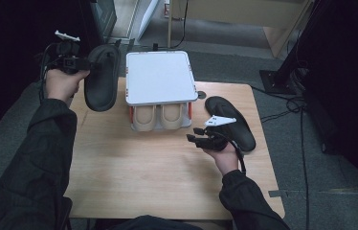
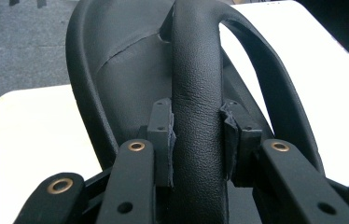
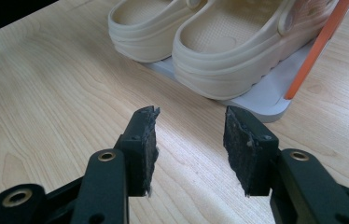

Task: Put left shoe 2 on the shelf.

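Gripping the strap of a black leather slipper [image 1: 101,79], your left gripper [image 1: 82,63] holds it above the pale wooden surface [image 1: 134,167]. Your right gripper [image 1: 194,136] rests with fingers [image 3: 144,140] wide and empty, near the beige rubber clogs [image 1: 160,116].

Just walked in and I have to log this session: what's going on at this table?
A person is sorting footwear with a tool in each hand. The left tool is clamped on the strap of a black sandal, held up beside the white two-tier rack. The right tool sits open over the table. Beige clogs fill the lower shelf; another black sandal lies on the table.
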### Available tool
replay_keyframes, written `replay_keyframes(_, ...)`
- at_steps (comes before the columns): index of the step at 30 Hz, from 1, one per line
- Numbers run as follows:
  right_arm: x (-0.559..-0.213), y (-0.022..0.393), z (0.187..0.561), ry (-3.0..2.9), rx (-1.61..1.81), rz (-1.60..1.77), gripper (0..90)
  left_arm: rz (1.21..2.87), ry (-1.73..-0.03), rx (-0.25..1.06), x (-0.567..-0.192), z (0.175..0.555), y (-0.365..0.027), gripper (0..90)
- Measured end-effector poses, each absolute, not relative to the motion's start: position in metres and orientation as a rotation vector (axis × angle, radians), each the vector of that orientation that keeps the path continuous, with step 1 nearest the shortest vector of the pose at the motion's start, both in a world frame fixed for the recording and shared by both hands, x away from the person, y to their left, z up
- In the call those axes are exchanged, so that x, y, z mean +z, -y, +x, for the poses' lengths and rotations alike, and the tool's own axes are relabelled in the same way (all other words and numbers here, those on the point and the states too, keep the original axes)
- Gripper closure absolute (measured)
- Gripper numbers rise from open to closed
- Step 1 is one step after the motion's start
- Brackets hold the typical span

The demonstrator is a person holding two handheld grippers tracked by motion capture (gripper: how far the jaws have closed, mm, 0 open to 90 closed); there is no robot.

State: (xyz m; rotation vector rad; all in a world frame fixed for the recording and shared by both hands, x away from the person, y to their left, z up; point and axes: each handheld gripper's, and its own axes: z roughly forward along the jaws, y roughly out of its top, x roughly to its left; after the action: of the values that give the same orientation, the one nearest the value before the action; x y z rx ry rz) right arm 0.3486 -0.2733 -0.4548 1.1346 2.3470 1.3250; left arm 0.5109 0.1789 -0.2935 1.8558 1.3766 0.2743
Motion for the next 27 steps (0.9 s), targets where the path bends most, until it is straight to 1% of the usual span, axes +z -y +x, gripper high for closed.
replay_keyframes(13, -0.454, 0.27, 0.346, -2.36, 1.324, 1.102, 54.5, 1.862, -1.349, 0.273, -0.273, 0.524, -0.136, 68.7)
replay_keyframes(19, -0.454, 0.27, 0.345, -2.36, 1.331, 1.1, 54.4, 1.869, -1.354, 0.269, -0.271, 0.53, -0.114, 68.6)
replay_keyframes(27, -0.452, 0.273, 0.345, -2.356, 1.343, 1.092, 54.4, 1.876, -1.354, 0.229, -0.278, 0.54, -0.085, 68.6)
